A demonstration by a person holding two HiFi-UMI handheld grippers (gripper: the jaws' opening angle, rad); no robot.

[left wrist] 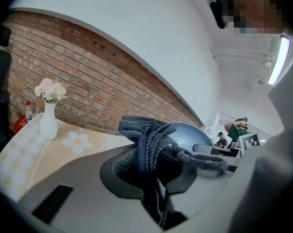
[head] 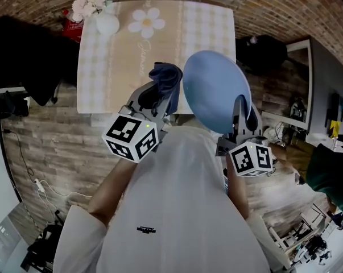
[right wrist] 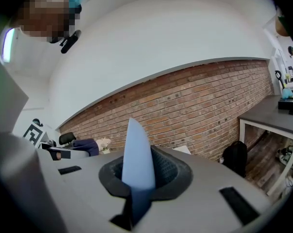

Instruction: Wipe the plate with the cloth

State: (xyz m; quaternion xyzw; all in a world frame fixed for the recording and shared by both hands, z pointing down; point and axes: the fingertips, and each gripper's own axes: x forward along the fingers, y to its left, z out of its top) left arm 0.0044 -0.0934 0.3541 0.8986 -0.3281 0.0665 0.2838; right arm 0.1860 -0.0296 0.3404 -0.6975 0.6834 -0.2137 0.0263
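My right gripper (head: pixel 246 121) is shut on the rim of a pale blue plate (head: pixel 215 90), which it holds up in the air and tilted, above the table's near edge. In the right gripper view the plate (right wrist: pixel 136 161) shows edge-on, clamped between the jaws. My left gripper (head: pixel 160 98) is shut on a dark blue knitted cloth (head: pixel 166 81), bunched just left of the plate and apart from it. In the left gripper view the cloth (left wrist: pixel 151 147) spills out of the jaws, with the plate (left wrist: pixel 187 136) behind it to the right.
The table (head: pixel 205 21) carries a checked beige tablecloth with a daisy print (head: pixel 147 20). A white vase of pale flowers (head: pixel 103 16) stands at its far left corner beside a red thing (head: pixel 72 28). Wooden floor, a dark chair (head: pixel 23 56) at the left, a dark bag (head: pixel 262 53) at the right.
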